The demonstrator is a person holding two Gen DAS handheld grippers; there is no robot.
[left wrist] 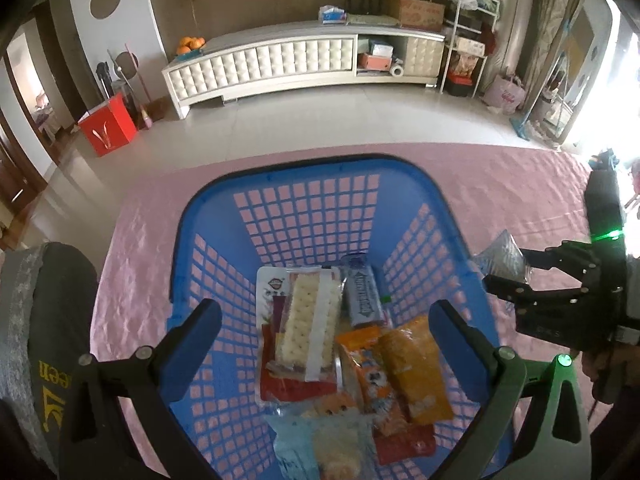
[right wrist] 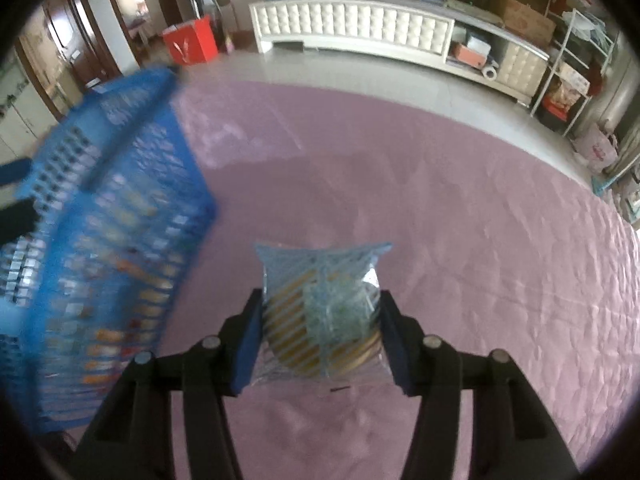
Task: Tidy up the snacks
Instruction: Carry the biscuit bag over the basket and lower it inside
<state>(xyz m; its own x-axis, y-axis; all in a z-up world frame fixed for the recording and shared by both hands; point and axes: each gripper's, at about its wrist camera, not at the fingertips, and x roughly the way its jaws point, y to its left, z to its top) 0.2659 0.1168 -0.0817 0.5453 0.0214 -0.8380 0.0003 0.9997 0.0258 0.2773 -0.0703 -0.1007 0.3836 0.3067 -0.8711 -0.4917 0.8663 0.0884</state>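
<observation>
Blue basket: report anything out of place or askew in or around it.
Nothing is spilled or damaged. The snack packets in the blue basket lie heaped at angles, and one clear blue packet is outside it, clamped in the right gripper over the pink cloth.

Two hand-held two-finger grippers, black frames with blue pads.

Left gripper [left wrist: 328, 320]: matte black linkage arms, flat blue rectangular pads on the inner faces of the fingers [left wrist: 200, 320], round silver pivot pins at each joint, small green indicator light [left wrist: 564, 359] near the right pivot casting a green tint over the adjoining arm. Right gripper [right wrist: 320, 328]: same black arms with open triangular cut-outs, blue pads, four silver pivot pins in a row across the linkage; seen from the left wrist camera as a black body with small screws and a second green light [left wrist: 612, 234]. Grey sleeve [left wrist: 36, 320] with yellow lettering at near left.
</observation>
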